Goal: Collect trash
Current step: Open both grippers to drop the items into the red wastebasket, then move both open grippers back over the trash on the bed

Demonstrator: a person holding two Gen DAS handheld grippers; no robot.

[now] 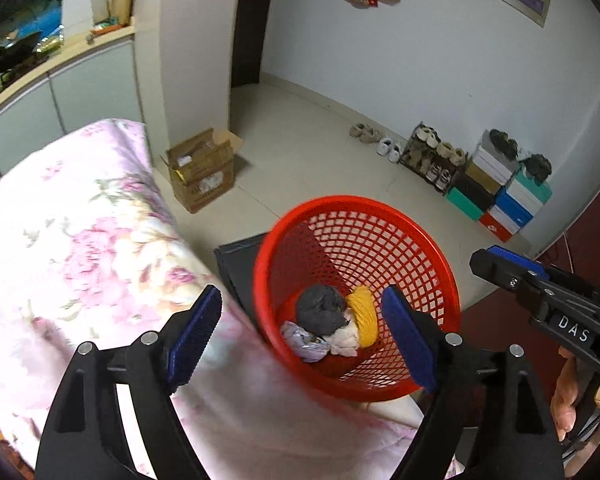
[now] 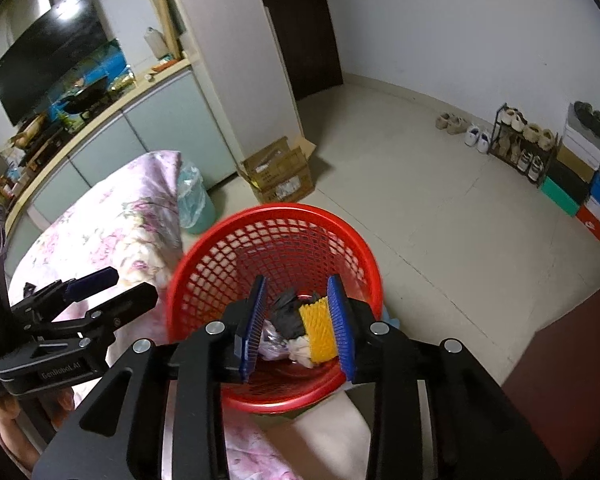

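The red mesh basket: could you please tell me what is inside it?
Inside the red mesh basket lie a dark grey wad, yellow foam netting, a whitish crumpled piece and a pale lilac wrapper. Anything beneath them is hidden.

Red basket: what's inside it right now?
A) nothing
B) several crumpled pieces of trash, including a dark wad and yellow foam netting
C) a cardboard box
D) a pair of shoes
B: the red basket holds a dark wad, yellow foam netting and pale crumpled scraps at its bottom.
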